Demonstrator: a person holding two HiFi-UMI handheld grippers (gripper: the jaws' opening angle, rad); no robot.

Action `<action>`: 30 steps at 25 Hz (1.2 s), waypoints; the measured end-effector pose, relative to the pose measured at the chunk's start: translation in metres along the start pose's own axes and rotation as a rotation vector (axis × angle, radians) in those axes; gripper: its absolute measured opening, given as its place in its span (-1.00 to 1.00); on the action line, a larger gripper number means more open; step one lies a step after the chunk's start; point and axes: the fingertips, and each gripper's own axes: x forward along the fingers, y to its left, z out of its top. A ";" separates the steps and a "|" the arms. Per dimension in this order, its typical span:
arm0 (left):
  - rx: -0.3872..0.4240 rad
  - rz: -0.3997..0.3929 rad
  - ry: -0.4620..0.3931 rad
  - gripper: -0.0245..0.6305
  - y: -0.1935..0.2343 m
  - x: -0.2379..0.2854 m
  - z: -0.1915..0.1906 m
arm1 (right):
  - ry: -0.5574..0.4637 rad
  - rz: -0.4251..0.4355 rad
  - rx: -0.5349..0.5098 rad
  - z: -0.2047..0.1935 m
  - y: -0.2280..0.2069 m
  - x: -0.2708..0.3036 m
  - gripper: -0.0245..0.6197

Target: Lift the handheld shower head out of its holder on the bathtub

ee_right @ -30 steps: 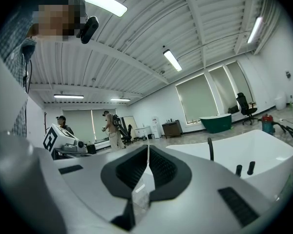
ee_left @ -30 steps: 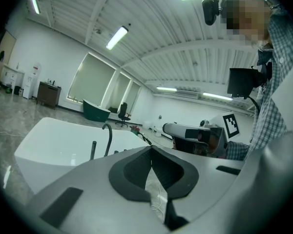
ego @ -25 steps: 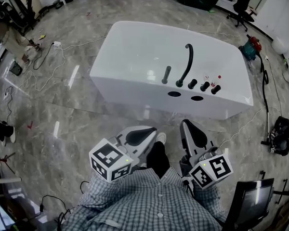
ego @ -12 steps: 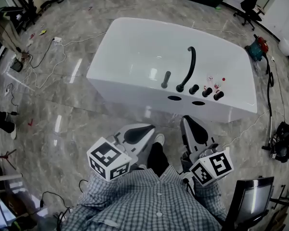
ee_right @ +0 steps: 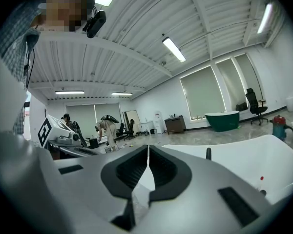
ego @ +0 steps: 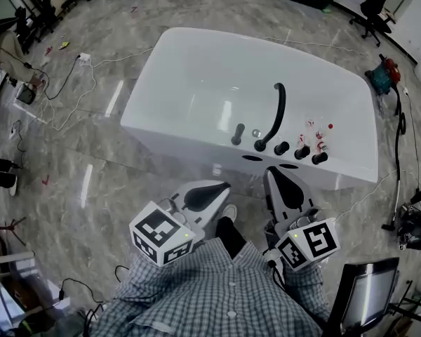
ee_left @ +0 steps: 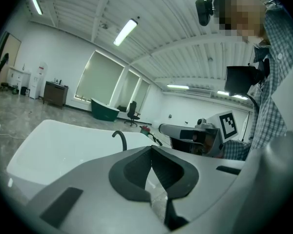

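The white bathtub (ego: 196,83) stands ahead of me on the marble floor. On its near rim a short black handheld shower head (ego: 237,133) stands upright in its holder, left of a tall curved black spout (ego: 275,114) and a row of black knobs (ego: 301,152). My left gripper (ego: 223,186) and right gripper (ego: 272,173) are both shut and empty, held side by side short of the tub's near wall. In the right gripper view the shower head (ee_right: 208,153) shows beyond the closed jaws. The left gripper view shows the spout (ee_left: 120,139) over the tub (ee_left: 53,147).
Cables (ego: 70,69) trail over the floor at left. A red and teal machine (ego: 384,74) with a hose lies right of the tub. A monitor (ego: 368,295) stands at my right. My shoe (ego: 229,213) is between the grippers. Other people stand far off (ee_right: 106,126).
The bathtub has come nearer and lower in the head view as I stepped toward it. Both grippers kept their shut pose and travelled forward with me.
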 end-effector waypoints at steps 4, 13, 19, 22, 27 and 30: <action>-0.013 0.022 -0.006 -0.89 0.023 0.035 0.015 | 0.027 0.028 -0.011 0.004 -0.033 0.028 -0.85; 0.010 0.105 -0.014 -0.89 0.073 0.075 0.038 | 0.070 0.084 -0.034 0.006 -0.075 0.084 -0.85; -0.012 0.126 -0.013 -0.89 0.108 0.088 0.028 | 0.101 0.051 -0.027 -0.016 -0.092 0.111 -0.85; -0.020 0.122 -0.004 -0.89 0.127 0.097 0.022 | 0.118 0.030 -0.011 -0.026 -0.103 0.125 -0.85; 0.006 0.108 0.052 -0.90 0.158 0.114 -0.003 | 0.151 -0.003 -0.040 -0.052 -0.124 0.148 -0.85; 0.053 0.108 0.089 -0.90 0.177 0.122 -0.019 | 0.177 -0.003 -0.043 -0.074 -0.132 0.164 -0.85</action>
